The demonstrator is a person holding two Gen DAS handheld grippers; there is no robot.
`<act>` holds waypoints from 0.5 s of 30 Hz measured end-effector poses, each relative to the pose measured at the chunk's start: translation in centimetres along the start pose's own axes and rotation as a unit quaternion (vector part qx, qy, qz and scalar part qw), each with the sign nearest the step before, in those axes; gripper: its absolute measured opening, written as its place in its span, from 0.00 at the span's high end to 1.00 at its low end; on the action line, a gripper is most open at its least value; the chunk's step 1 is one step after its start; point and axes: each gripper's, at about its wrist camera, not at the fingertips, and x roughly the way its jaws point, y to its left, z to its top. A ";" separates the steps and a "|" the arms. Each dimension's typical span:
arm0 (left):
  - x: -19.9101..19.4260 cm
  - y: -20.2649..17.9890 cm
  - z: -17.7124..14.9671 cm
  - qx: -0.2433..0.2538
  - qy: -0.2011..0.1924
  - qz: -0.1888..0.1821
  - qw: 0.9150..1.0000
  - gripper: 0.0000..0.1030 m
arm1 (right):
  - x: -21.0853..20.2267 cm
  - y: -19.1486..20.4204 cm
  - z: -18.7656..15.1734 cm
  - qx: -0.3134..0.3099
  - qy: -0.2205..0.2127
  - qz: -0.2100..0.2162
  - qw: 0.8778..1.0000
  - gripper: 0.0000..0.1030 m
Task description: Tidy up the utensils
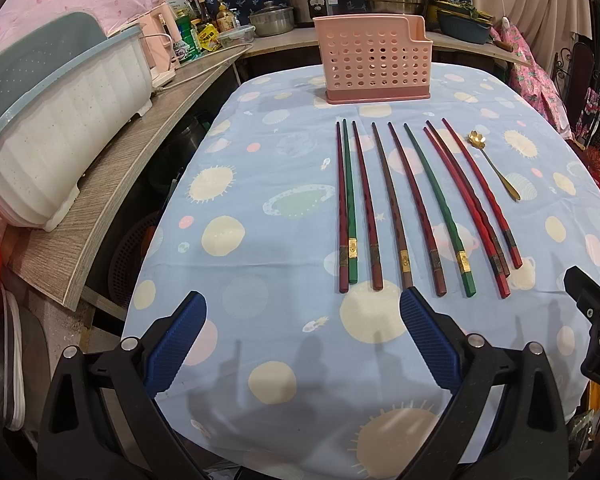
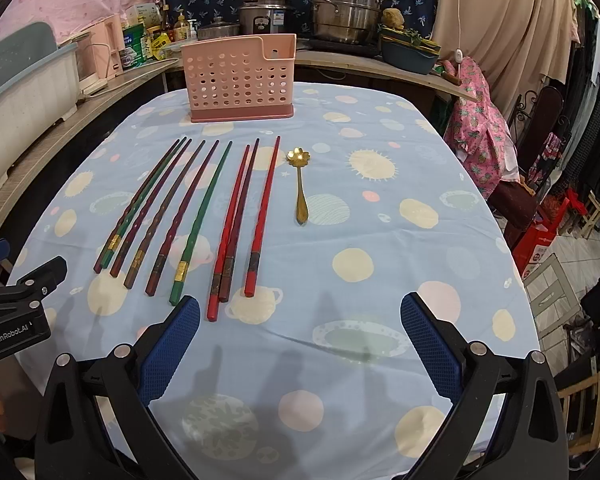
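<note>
Your left gripper (image 1: 302,306) is spread wide and holds nothing, and your right gripper (image 2: 300,308) is just as wide and just as bare. At the far end of the table (image 1: 260,184) stands a pink holder (image 1: 374,60) full of holes; you cannot see what is in it. Between it and your grippers lie the chopsticks (image 1: 416,204), red, brown and green with gold bands, side by side. Right of them lies a gold spoon (image 2: 299,184) with a flower-shaped bowl.
</note>
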 end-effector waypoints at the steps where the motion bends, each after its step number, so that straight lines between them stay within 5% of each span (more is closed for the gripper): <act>1: 0.0 0.0 0.0 0.000 0.000 0.000 1.000 0.10 | 0.0 0.0 0.0 0.000 0.000 0.000 1.000 0.07; 15: 0.0 0.0 0.0 -0.001 0.000 0.000 1.000 0.11 | -0.1 0.1 0.1 0.000 0.000 0.001 1.000 0.07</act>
